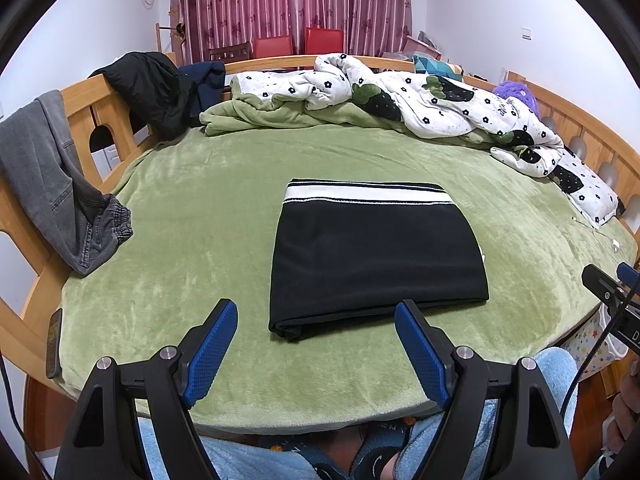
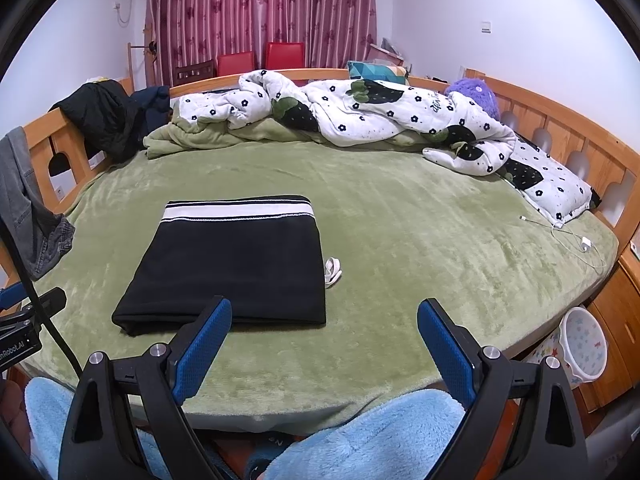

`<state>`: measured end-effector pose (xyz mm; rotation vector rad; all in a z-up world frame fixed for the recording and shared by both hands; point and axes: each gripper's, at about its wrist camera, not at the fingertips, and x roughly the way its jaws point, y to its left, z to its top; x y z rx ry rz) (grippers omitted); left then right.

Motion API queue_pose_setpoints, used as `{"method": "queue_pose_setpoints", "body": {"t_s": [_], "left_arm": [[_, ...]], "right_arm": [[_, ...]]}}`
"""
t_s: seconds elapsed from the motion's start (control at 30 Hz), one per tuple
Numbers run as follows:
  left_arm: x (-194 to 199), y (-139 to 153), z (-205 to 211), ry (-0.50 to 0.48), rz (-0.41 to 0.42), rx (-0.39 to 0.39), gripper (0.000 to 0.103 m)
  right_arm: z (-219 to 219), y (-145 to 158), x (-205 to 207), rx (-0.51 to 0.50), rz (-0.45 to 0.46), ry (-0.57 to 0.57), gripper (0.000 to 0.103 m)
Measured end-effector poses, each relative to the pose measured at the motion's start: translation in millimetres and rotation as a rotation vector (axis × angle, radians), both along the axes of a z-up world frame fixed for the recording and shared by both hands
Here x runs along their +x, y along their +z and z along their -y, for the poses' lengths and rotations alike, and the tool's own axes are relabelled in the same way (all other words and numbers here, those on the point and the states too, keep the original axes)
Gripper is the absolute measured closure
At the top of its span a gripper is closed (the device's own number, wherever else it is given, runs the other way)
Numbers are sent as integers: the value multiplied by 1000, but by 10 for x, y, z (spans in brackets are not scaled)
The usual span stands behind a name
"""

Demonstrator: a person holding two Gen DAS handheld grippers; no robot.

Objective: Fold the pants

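Observation:
Black pants [image 1: 376, 256] with a white striped waistband lie folded into a flat rectangle on the green bed cover [image 1: 200, 216]. They also show in the right wrist view [image 2: 236, 264], left of centre. My left gripper [image 1: 316, 320] is open and empty, held just short of the pants' near edge. My right gripper [image 2: 324, 320] is open and empty, near the pants' front right corner. A white drawstring end [image 2: 332, 270] sticks out beside the pants' right edge.
A rumpled white flowered quilt [image 1: 420, 96] lies along the far side. Grey jeans [image 1: 52, 192] and a dark jacket [image 1: 148, 84] hang on the wooden bed rail. A white charger and cable [image 2: 580, 244] lie at the right. A phone [image 1: 54, 340] rests at the left edge.

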<state>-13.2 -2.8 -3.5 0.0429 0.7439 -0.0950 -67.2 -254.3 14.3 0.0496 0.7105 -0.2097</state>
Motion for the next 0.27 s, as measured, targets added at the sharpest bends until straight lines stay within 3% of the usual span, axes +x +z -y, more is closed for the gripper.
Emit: {"method": "queue_pose_setpoints", "body": {"t_s": [0.27], "left_arm": [[29, -32, 19, 16, 15, 23, 23]], "right_arm": [[-37, -14, 67, 5, -2, 9, 10]]}}
